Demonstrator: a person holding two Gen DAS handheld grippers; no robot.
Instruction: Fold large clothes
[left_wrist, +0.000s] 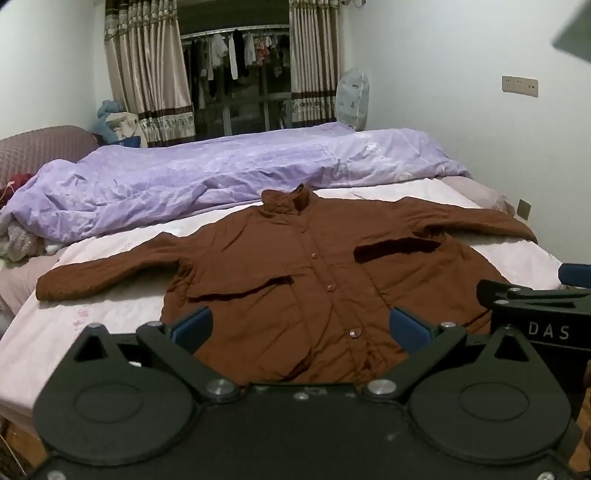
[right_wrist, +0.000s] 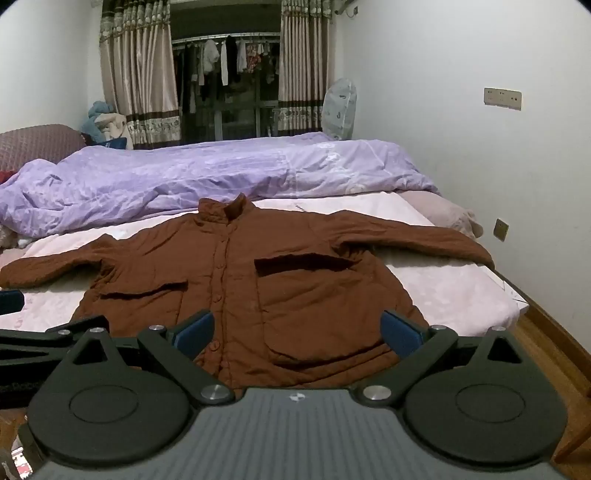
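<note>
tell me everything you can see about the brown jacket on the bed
The brown jacket is a rust-brown, soft, slightly padded-looking garment, lying front up and spread flat on the pale pink sheet. Its stand collar points toward the purple duvet, the hem toward the cameras. It is buttoned down the middle with round matching buttons, has two flap pockets, and both sleeves stretch out sideways. Neither gripper touches it; both hover open near the hem.

I saw a rust-brown jacket (left_wrist: 314, 280) with matching brown buttons (left_wrist: 331, 285) on a pale pink sheet (left_wrist: 110, 314). Behind it lay a lilac duvet (left_wrist: 207, 173) with faint white flowers. My black grippers had blue fingers (left_wrist: 194, 325). The curtains (left_wrist: 147, 74) were beige with brown patterned bands.
</note>
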